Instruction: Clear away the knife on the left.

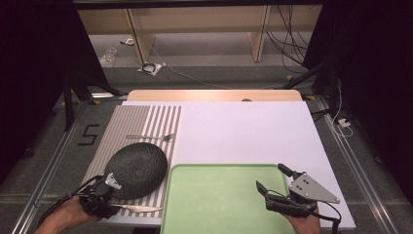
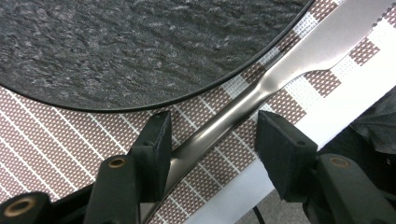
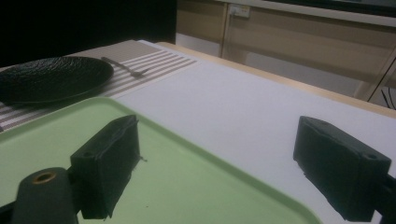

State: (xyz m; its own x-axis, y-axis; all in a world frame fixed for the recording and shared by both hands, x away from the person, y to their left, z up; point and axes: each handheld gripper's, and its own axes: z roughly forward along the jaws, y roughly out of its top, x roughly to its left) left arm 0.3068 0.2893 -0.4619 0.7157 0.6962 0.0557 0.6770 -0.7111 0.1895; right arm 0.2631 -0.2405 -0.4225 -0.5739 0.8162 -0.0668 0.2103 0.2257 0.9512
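Left gripper (image 2: 210, 140) sits low at the near left corner of the table, jaws straddling the slim shiny stainless-steel table knife (image 2: 261, 88). The left pad touches or nearly touches the handle, the right pad stands clear of it, so the jaws are open, nothing clamped.

The knife lies flat on the brown-and-white striped woven placemat (image 2: 60, 140), along its near edge, just beside the rim of the round black stone-textured plate (image 2: 121, 46) without touching it. The handle is narrow and rounded with a bright glare line, pinching at the neck, then widening into a flat matte blade with a finely serrated edge toward the tip. In the high view the knife (image 1: 139, 208) points right, tip near the pale green plastic tray (image 1: 224, 204).

The plate (image 1: 136, 170) fills the near half of the placemat (image 1: 141, 122); a silver fork (image 1: 151, 137) lies across the mat beyond it.

Right gripper (image 1: 273, 184) hovers over the tray's right rim, jaws spread wide, nothing between them. In the right gripper view its jaws frame the tray (image 3: 187, 182) and the white tabletop (image 3: 243, 107).
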